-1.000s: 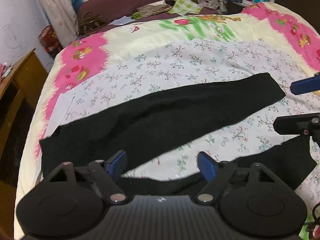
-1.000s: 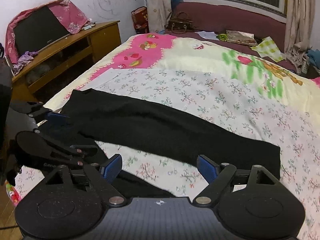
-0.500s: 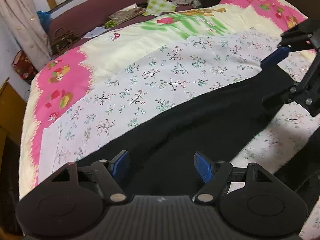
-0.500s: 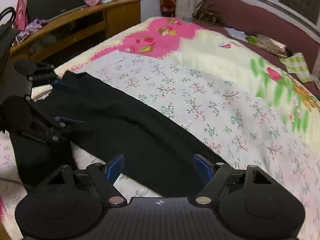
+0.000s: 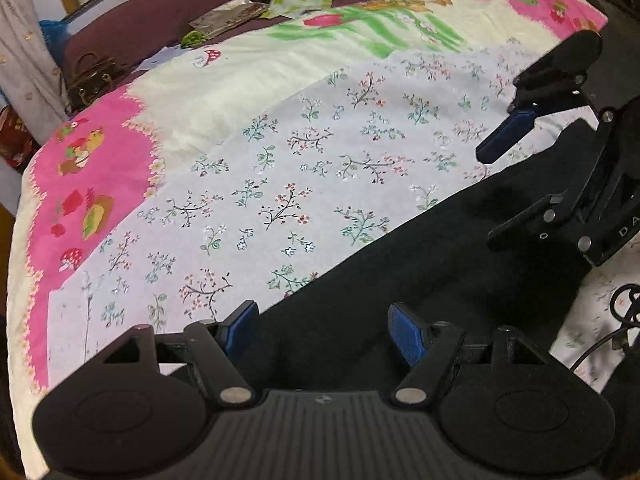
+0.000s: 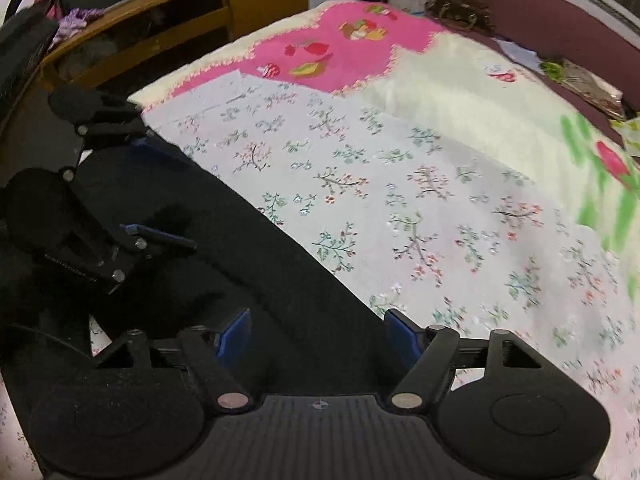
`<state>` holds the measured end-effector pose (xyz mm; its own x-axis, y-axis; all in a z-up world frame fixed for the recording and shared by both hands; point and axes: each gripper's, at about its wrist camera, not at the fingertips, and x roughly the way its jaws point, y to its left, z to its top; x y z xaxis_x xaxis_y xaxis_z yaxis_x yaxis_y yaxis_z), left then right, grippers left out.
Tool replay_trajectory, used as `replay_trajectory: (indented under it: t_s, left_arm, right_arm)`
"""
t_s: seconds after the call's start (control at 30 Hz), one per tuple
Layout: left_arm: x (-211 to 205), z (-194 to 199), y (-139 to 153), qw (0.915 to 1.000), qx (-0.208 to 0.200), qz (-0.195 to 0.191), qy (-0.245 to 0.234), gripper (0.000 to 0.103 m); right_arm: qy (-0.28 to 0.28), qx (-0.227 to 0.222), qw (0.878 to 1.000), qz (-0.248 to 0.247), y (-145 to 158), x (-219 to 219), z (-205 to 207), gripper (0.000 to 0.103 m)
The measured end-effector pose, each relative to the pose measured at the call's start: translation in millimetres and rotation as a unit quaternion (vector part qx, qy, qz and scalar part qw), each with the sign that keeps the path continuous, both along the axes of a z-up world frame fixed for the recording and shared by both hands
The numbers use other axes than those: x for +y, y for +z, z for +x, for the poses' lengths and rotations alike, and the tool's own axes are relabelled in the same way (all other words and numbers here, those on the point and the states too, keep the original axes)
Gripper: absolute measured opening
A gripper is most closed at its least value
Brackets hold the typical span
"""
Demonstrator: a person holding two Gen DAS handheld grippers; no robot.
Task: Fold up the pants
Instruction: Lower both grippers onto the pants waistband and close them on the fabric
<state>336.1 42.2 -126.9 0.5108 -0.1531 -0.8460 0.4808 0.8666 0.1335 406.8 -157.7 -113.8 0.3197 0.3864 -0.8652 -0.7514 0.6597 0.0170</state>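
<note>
The black pants (image 5: 400, 280) are spread flat along the near edge of the bed (image 5: 280, 80). The left gripper (image 5: 320, 330) is held unclenched above the far leg; the right gripper (image 6: 318, 338), with jaws closing, straddles its edge, nothing yet pinched, apparently for a fold.

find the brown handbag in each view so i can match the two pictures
Left wrist view: the brown handbag sits at the far left, upper part, on the maroon bedding beyond the pink patch of the bedspread.
Right wrist view: the brown handbag sits at the top, right of centre.
Shared landmark: that pink patch with fruit pictures, just in front of it.
</note>
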Motion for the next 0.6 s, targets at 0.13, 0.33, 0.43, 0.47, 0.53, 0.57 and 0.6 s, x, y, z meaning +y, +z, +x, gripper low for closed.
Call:
replay_trajectory:
  t_s: [0.13, 0.33, 0.43, 0.47, 0.53, 0.57, 0.6]
  left_arm:
    - [4, 17, -10, 0.9998, 0.009, 0.006, -0.018, 0.08]
    - [14, 38, -24, 0.9986, 0.033, 0.007, -0.041, 0.08]
    - [14, 44, -33, 0.9974, 0.047, 0.01, -0.053, 0.08]
    - [13, 45, -35, 0.9973, 0.048, 0.011, -0.055, 0.08]
    - [12, 46, -39, 0.9974, 0.05, 0.01, -0.052, 0.08]
    - [12, 46, -40, 0.9975, 0.051, 0.005, -0.048, 0.08]
    - [11, 46, -41, 0.9977, 0.051, 0.002, -0.045, 0.08]
  right_arm:
    - [0.017, 0.011, 1.0, -0.009, -11, 6, 16, 0.058]
    - [0.018, 0.058, 0.998, -0.007, -29, 7, 37, 0.054]
    - [0.021, 0.073, 0.997, -0.007, -39, 8, 42, 0.053]
    - [0.022, 0.078, 0.997, -0.008, -42, 9, 43, 0.053]
    - [0.021, 0.082, 0.996, -0.005, -44, 10, 44, 0.052]
    - [0.019, 0.082, 0.996, -0.003, -44, 10, 45, 0.051]
    - [0.016, 0.079, 0.997, 0.0, -43, 10, 45, 0.051]
